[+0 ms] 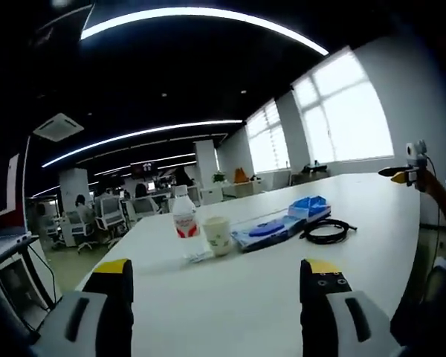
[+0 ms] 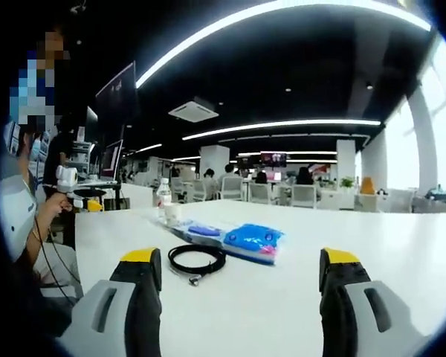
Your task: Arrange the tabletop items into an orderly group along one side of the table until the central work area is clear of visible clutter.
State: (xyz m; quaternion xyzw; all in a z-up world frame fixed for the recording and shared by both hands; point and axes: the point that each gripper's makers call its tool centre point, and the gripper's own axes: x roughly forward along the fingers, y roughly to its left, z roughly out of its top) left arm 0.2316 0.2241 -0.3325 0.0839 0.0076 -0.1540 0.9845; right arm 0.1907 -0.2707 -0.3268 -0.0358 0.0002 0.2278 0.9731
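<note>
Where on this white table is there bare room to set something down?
The white table is bare from the left tool up to the paper cup, and past the coiled black cable toward the windows. The crowded strip runs from the clear plastic bottle through the blue packets to the cable.

Each hand-held gripper, left and right, had two black jaws with yellow tips on pale grey bodies; small screws showed on the left one.

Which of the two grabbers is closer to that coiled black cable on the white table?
Right. The coiled black cable lies just beyond the right gripper; from the left gripper it sits farther off.
</note>
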